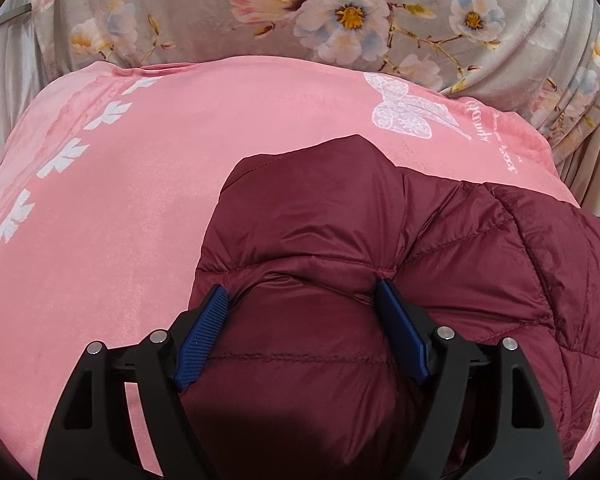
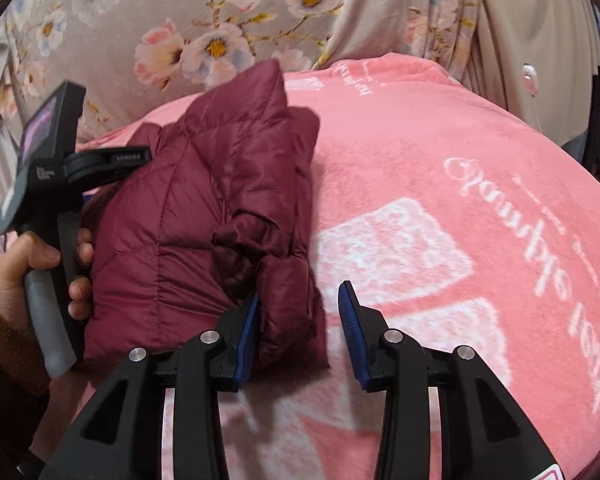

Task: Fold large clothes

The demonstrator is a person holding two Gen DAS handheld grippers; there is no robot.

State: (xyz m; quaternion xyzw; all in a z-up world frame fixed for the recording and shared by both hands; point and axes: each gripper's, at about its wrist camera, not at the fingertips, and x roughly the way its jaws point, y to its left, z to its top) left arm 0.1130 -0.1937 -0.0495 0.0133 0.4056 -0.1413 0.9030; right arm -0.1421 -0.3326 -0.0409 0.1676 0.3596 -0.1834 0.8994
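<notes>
A maroon quilted puffer jacket (image 1: pixel 380 248) lies folded into a compact bundle on a pink blanket (image 1: pixel 120 208). My left gripper (image 1: pixel 302 296) is open, its blue pads straddling a puffy fold of the jacket's near edge. In the right wrist view the jacket (image 2: pixel 188 216) lies left of centre on the blanket (image 2: pixel 460 184). My right gripper (image 2: pixel 300 300) is open at the jacket's near right corner: the left pad (image 2: pixel 249 328) touches the fabric, the right pad stands over bare blanket. The left tool (image 2: pixel 48 184) and the hand holding it show at the jacket's left side.
The pink blanket carries white leaf, butterfly (image 1: pixel 408 108) and lettering prints. Behind it hangs a grey floral cloth (image 1: pixel 340 12), also in the right wrist view (image 2: pixel 204 40). A small white and pink device (image 2: pixel 531 78) lies at the blanket's far right edge.
</notes>
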